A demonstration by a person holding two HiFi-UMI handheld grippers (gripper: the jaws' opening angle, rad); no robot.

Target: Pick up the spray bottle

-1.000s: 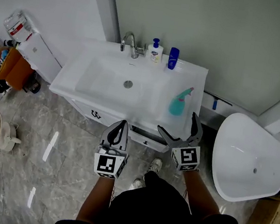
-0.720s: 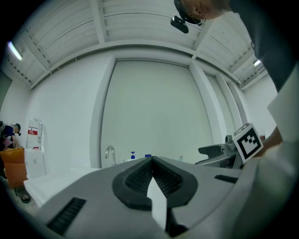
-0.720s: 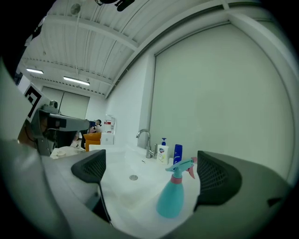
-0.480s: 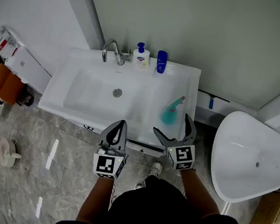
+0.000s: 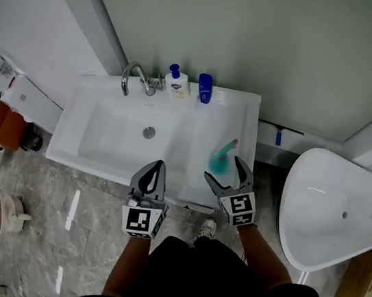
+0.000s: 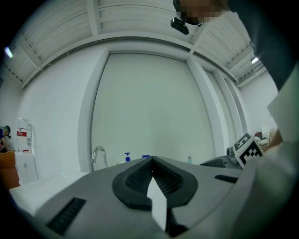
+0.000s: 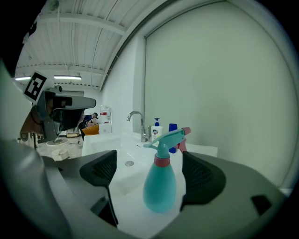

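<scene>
Teal plastic spray bottle [image 7: 160,184], pink nozzle tip, upright on white counter [image 5: 246,115], right of sink basin [image 5: 122,138]. Position relative to right gripper [image 5: 222,168]: dead ahead, body standing between the two jaws. Jaws apart, just now closing in, pads clear of both flanks, no grip yet. Long axis vertical; nozzle aimed far and right. Nearer hand: right. Left gripper [image 5: 158,166]: jaws together, empty, at near counter edge before sink basin, well left of spray bottle. Hard to make out: bottle base in head view, masked by right jaws; bottle in left gripper view, nearly all hidden behind own jaws. Liquid level inside: not readable.
</scene>
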